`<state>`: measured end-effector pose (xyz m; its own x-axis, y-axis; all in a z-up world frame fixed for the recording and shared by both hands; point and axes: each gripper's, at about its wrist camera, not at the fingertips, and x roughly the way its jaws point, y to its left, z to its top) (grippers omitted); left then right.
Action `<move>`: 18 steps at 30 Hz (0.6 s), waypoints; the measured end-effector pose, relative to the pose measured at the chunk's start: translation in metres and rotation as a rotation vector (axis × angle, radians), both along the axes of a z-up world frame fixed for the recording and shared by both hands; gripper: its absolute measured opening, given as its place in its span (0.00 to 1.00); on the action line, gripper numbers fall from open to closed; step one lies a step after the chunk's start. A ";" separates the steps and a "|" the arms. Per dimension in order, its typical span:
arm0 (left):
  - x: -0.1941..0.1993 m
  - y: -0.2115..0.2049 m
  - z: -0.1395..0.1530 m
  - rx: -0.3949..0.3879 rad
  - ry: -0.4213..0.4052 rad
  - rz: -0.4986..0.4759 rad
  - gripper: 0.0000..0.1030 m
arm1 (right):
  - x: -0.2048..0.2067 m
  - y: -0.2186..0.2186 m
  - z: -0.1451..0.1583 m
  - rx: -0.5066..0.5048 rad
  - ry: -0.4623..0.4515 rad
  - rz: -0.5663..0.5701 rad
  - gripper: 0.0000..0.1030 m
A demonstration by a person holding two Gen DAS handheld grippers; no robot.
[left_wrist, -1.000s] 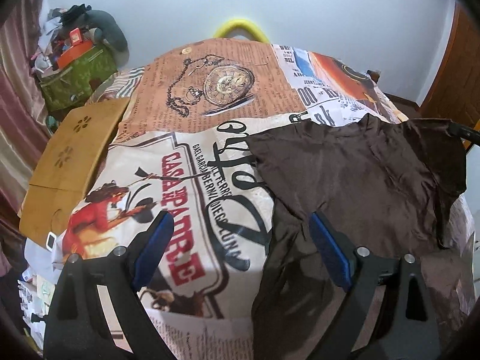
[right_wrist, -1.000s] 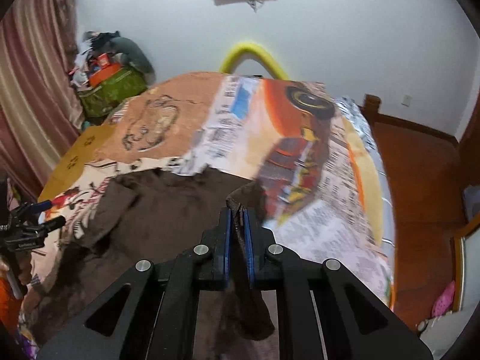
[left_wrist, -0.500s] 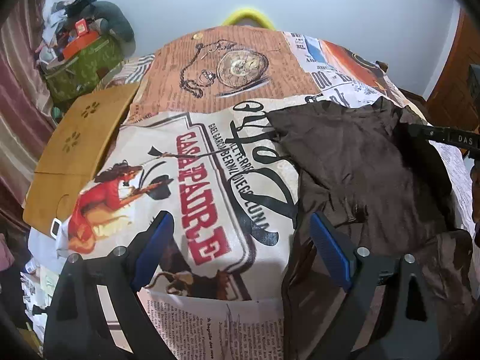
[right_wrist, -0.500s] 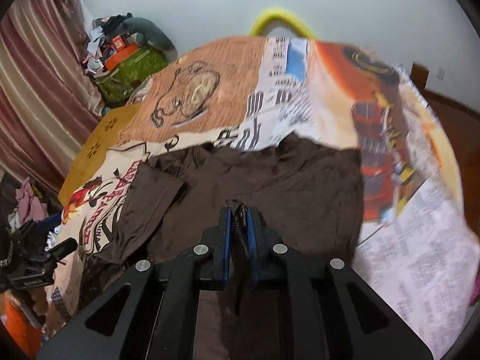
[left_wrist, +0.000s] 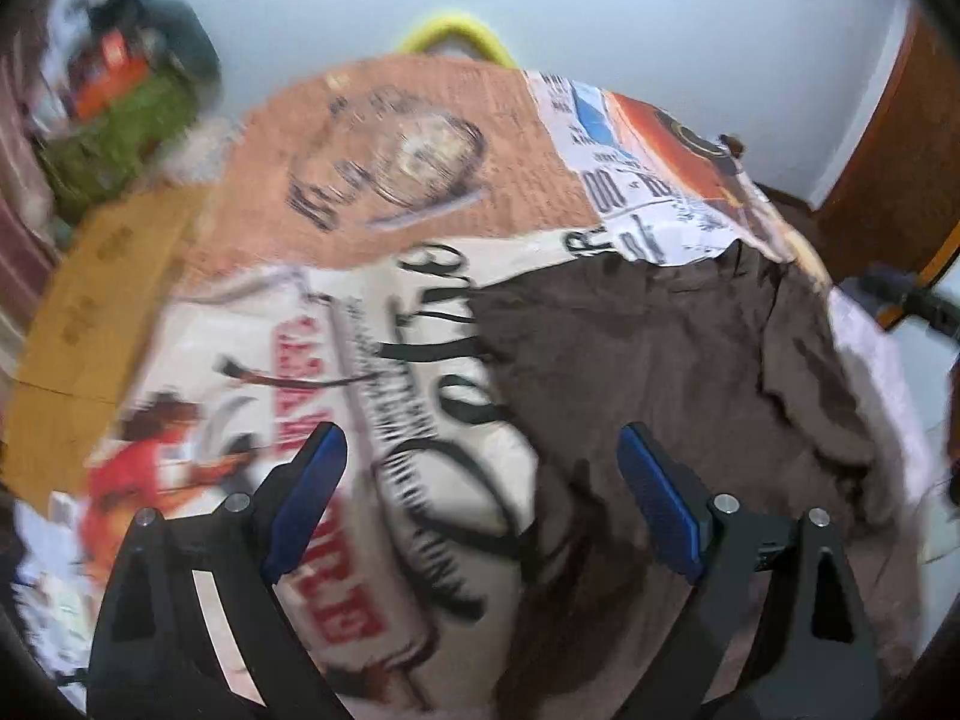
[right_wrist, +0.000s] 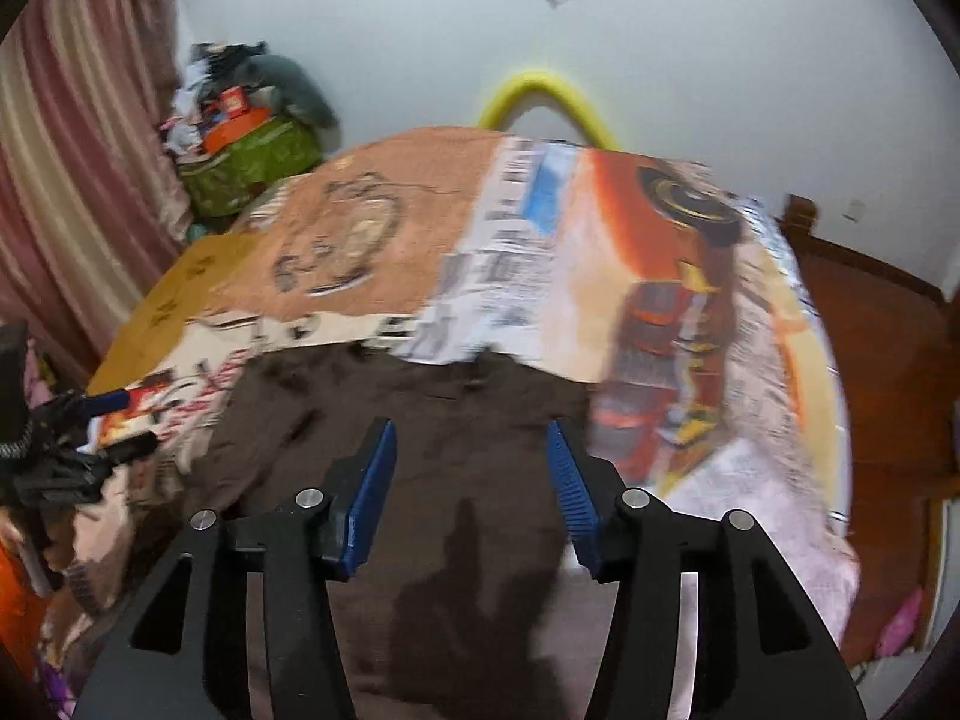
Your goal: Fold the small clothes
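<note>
- Now that the right gripper [right_wrist: 471,483] is standing w/ fingers wide & nothing between them, it's no longer pinching the cloth it was clamped on half a sec ago — the fold it was carrying over is being let go.
- Brown T-shirt [right_wrist: 420,456] is lying on the bed [right_wrist: 750,480], on the printed bedspread [left_wrist: 420,180], partly folded by the look of it; right side looks doubled over w/ a rumpled edge [left_wrist: 798,396].
- Left gripper [left_wrist: 477,468] is hovering over the shirt's left edge, fingers wide, holding nothing; one blue pad [left_wrist: 657,498] is over brown cloth, the other [left_wrist: 306,492] over the bedspread print.
- Both views are smeared by motion blur, so both hands are prob. moving; fine creases hard to read.
- Judgement: one fold done, next likely the left side — left gripper is sitting well placed to grab that edge.
- Risk: loose folded side looks lumpy, may need smoothing before next fold or it'll stack crooked.
</note>
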<state>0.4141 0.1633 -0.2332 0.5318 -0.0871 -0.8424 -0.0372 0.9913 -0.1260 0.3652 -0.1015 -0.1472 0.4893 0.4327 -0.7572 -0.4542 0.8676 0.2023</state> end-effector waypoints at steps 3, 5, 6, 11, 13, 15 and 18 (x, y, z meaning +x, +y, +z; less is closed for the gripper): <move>0.030 0.006 -0.023 -0.070 0.075 0.032 0.89 | 0.013 -0.014 -0.022 0.002 0.061 -0.039 0.47; 0.040 0.007 -0.034 -0.082 0.096 0.039 0.85 | 0.021 -0.021 -0.039 0.012 0.106 -0.050 0.47; 0.046 0.007 -0.039 -0.082 0.105 0.042 0.84 | 0.025 -0.022 -0.047 0.020 0.128 -0.049 0.47; 0.069 -0.002 -0.051 -0.085 0.103 0.020 0.48 | 0.034 -0.015 -0.064 0.057 0.140 -0.009 0.43; 0.076 -0.007 -0.053 -0.095 0.111 0.004 0.30 | 0.036 -0.013 -0.065 0.069 0.130 -0.003 0.27; 0.080 -0.014 -0.050 -0.071 0.096 -0.015 0.21 | 0.037 -0.009 -0.067 0.062 0.121 0.004 0.11; 0.083 -0.034 -0.042 0.037 0.053 -0.065 0.12 | 0.039 -0.006 -0.067 0.019 0.066 0.006 0.06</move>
<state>0.4968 0.1298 -0.2756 0.4807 -0.0877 -0.8725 0.0212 0.9959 -0.0884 0.4044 -0.1070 -0.2139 0.4361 0.4504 -0.7791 -0.4447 0.8605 0.2485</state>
